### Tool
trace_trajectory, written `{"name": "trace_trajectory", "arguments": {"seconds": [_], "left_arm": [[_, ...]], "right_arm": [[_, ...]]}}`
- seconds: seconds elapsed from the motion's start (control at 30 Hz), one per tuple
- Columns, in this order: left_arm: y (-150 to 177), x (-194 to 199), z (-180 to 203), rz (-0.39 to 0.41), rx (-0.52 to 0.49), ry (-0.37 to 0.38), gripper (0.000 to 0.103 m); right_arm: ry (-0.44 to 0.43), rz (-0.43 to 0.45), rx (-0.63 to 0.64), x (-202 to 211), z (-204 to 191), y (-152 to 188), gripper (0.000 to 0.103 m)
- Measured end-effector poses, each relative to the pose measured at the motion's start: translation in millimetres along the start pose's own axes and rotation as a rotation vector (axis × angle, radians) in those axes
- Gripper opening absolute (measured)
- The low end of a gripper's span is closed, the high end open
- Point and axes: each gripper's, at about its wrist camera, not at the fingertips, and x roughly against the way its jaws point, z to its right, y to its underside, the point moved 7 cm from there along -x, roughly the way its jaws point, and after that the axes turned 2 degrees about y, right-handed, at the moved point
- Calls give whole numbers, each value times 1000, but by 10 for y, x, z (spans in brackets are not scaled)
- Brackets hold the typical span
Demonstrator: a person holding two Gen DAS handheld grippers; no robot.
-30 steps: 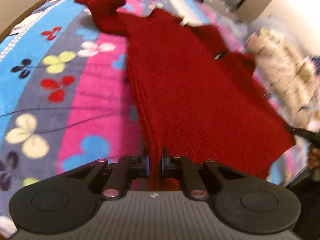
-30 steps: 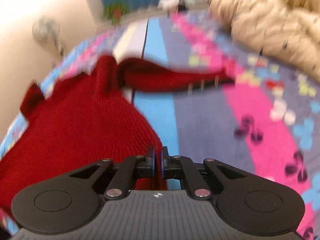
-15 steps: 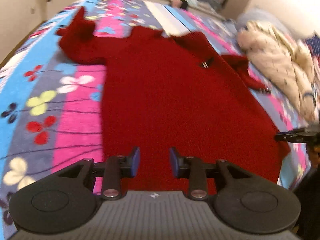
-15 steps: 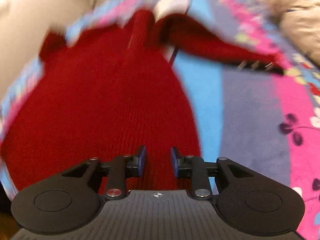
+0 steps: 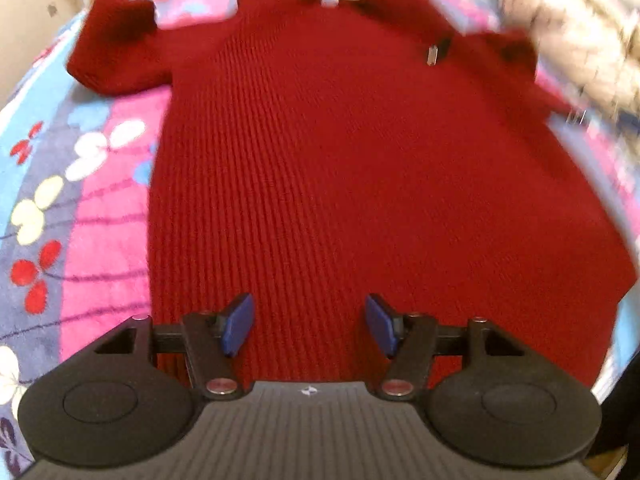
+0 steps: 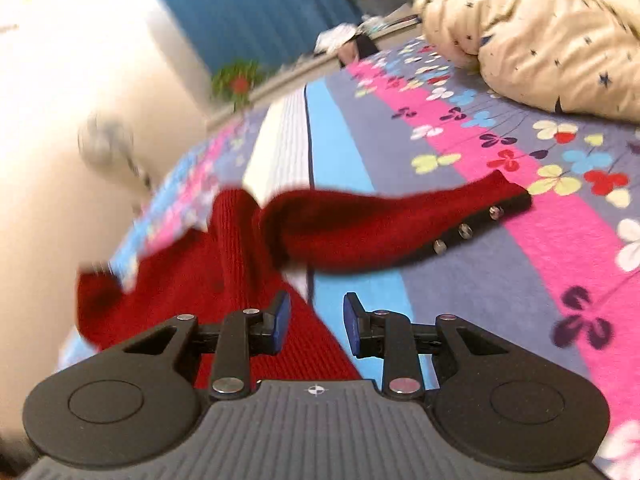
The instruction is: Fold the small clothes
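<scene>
my left gripper (image 5: 306, 326) fingers: spreading, empty, over the red sweater (image 5: 360, 168) lying flat on the floral bedspread (image 5: 92, 216). my right gripper (image 6: 314, 322): also opening, empty. risk: sprawled sleeve (image 6: 384, 224) may bunch any fold.

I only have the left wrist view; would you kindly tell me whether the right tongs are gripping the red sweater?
Observer: No. The right tongs are opening with nothing pinched; the red sweater lies just beneath them.
Operator: Thank you. Where is the sleeve on that side?
Observer: The sleeve stretches sideways over the bedspread, its dark cuff showing three metal studs.
Operator: Anything beyond it?
Observer: A cream quilt with small dark stars is bunched at the far right.
</scene>
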Motion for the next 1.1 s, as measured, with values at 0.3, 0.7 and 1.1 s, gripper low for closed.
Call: {"name": "trace_trajectory", "arguments": {"seconds": [0.3, 0.7, 1.1], "left_arm": [[-77, -58, -24, 11, -28, 26, 74], [-92, -53, 54, 25, -72, 50, 77], [-79, -71, 80, 43, -95, 44, 79]], "right_arm": [[-17, -6, -440, -1124, 355, -396, 75], [352, -226, -480, -2261, 428, -646, 15], [427, 380, -268, -1043, 1224, -792, 15]]}}
